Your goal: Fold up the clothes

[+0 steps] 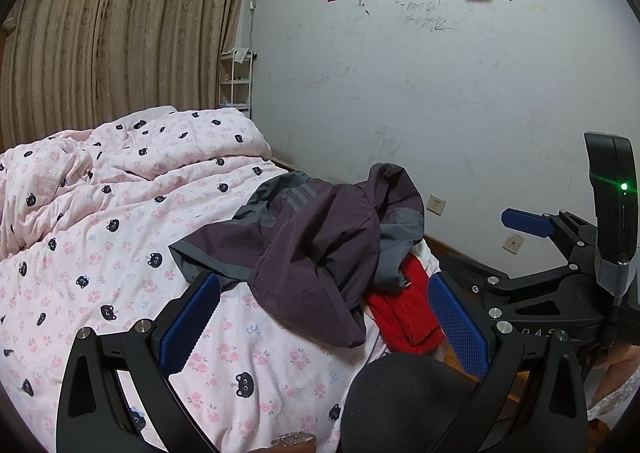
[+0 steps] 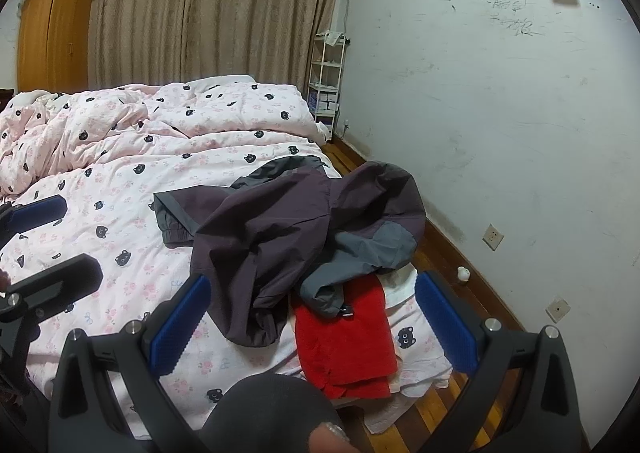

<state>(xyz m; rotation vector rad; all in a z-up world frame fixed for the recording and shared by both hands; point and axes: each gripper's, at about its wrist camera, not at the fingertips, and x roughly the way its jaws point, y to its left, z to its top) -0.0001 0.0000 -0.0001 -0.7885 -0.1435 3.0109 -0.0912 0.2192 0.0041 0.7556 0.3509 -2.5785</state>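
A crumpled dark purple and grey jacket (image 1: 320,237) (image 2: 288,225) lies on the near right corner of the bed. Under its near edge lies a red garment (image 1: 404,313) (image 2: 344,341) on something white (image 2: 400,289) at the bed's edge. My left gripper (image 1: 324,323) hangs open just short of the jacket, and nothing sits between its blue pads (image 1: 190,323). My right gripper (image 2: 314,321) is open too, facing the red garment and the jacket's hem without touching them. Each gripper shows in the other's view: the right one (image 1: 492,245) at the right, the left one (image 2: 52,243) at the left.
A rumpled pink duvet (image 2: 120,157) with black cat faces covers the bed. A scuffed white wall (image 2: 500,133) and a strip of wooden floor (image 2: 460,265) run along the right. A white shelf (image 2: 326,81), curtains and a wardrobe (image 2: 52,37) stand behind. A dark rounded cloth shape (image 2: 272,409) fills the bottom edge.
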